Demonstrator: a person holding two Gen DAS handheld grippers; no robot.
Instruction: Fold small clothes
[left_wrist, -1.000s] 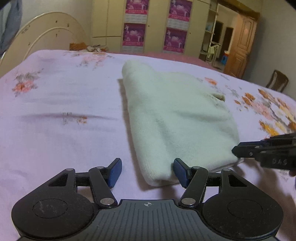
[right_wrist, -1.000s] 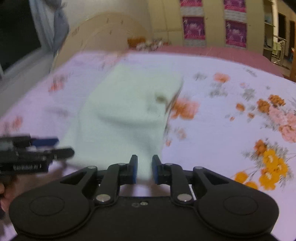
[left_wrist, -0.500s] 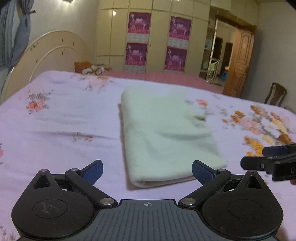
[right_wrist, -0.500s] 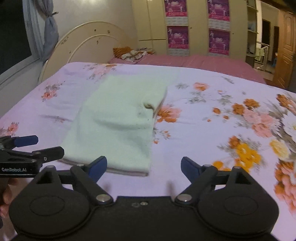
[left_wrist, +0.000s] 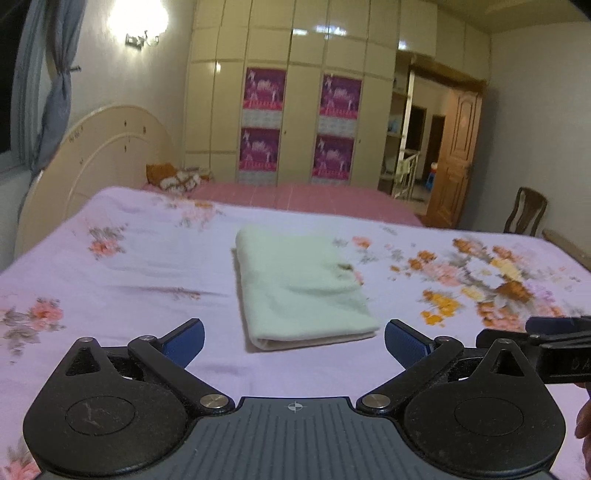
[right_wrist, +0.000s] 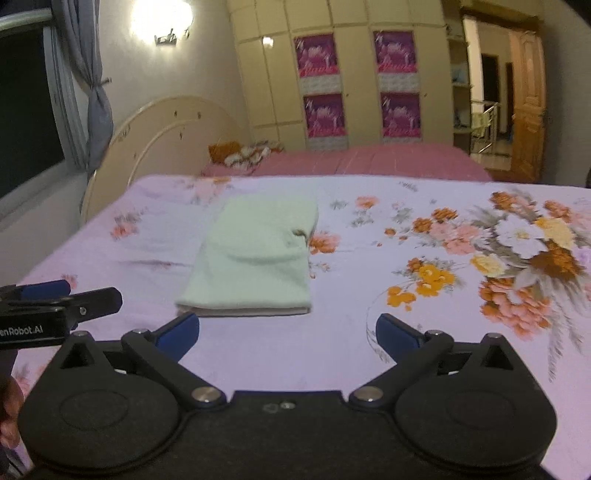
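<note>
A pale green small garment (left_wrist: 299, 288) lies folded in a neat rectangle on the lilac floral bedsheet (left_wrist: 129, 280); it also shows in the right wrist view (right_wrist: 258, 254). My left gripper (left_wrist: 294, 338) is open and empty, raised above the bed just short of the garment's near edge. My right gripper (right_wrist: 287, 330) is open and empty, also held back from that edge. The right gripper shows at the right edge of the left wrist view (left_wrist: 546, 336); the left gripper shows at the left edge of the right wrist view (right_wrist: 59, 302).
A cream headboard (left_wrist: 99, 155) stands at the left, with pillows (left_wrist: 177, 179) on a pink bed behind. A wardrobe with purple posters (left_wrist: 295, 125) fills the back wall. A wooden door (left_wrist: 456, 158) and a chair (left_wrist: 524, 216) are at the right.
Both grippers opened wide, let go of the garment's near edge and drew back and up. The folded garment stays flat on the bed.
</note>
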